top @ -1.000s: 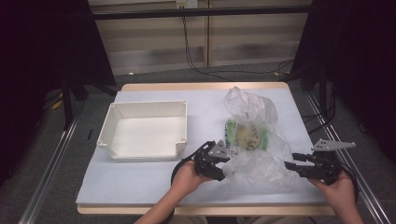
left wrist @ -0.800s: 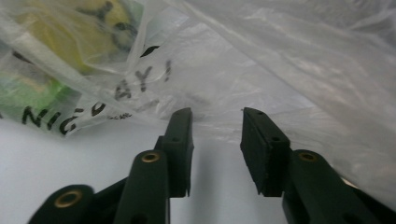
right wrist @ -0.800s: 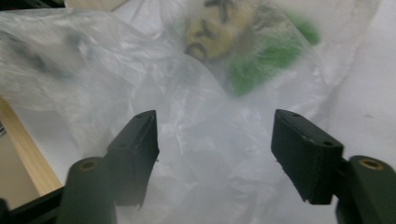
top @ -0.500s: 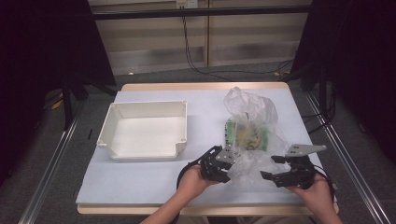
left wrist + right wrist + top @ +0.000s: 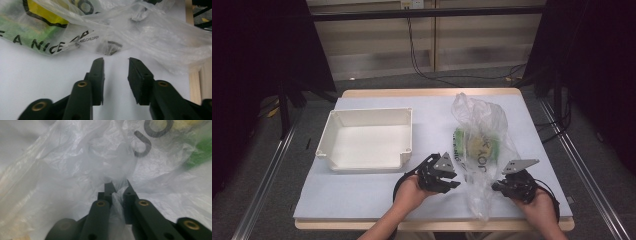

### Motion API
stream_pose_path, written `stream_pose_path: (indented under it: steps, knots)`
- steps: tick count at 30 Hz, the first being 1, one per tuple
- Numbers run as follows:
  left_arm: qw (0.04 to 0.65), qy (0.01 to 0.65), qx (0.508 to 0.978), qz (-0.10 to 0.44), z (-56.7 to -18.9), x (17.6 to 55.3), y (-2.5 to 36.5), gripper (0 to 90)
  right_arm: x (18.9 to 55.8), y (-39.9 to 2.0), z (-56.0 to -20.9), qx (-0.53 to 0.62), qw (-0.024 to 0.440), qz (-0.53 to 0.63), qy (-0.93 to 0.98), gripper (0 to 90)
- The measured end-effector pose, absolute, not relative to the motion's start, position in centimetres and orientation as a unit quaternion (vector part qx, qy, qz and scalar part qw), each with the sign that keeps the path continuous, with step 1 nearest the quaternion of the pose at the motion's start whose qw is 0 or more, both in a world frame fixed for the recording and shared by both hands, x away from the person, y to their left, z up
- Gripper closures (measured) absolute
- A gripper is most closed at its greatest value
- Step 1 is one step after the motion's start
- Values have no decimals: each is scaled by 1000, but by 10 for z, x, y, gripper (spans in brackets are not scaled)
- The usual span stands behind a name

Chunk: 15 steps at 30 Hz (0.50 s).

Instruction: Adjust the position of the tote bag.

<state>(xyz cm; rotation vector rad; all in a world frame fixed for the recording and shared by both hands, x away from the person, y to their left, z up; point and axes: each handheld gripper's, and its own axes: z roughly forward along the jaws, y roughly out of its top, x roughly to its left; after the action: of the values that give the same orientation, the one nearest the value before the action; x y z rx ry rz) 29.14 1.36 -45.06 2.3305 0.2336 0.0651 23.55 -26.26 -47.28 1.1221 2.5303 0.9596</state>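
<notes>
Plastic is the whole story at this moment: a thin, clear, crinkled plastic bag (image 5: 479, 150) printed in black, green and yellow lies slack on the pale grey table (image 5: 362, 195), to the right of the empty white rectangular plastic tray (image 5: 367, 142), its mouth drawn toward the person's edge. The right gripper (image 5: 501, 186), at the near right side of the bag, has just been closing, and in the right gripper view its jaws are clenched on a fold of the film (image 5: 116, 195), which bunches up between the pads. The left gripper (image 5: 455, 180) sits at the near left side of the bag, between it and the tray's near right corner; its jaws have just been opening a little and, in the left gripper view, stand parted over bare table with the bag's edge (image 5: 110, 47) just ahead and nothing between them. I judge the bag very light, limp and slippery: it will crumple rather than hold a shape, slide through a shallow pinch, and tear if yanked. The best hold looks like a gathered fold near the rim, opposite the right gripper's pinch, so the mouth can be spread.
</notes>
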Motion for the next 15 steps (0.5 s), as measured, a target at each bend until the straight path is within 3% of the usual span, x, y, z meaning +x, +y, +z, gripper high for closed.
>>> stream_pose_path:
  steps: [9,15]
  knots:
    - [393,104,913,37,-452,299,12,481,235,-311,-467,434,109,335,829,891]
    - [388,103,914,50,-454,309,-4,439,235,-339,-466,465,113,336,811,889]
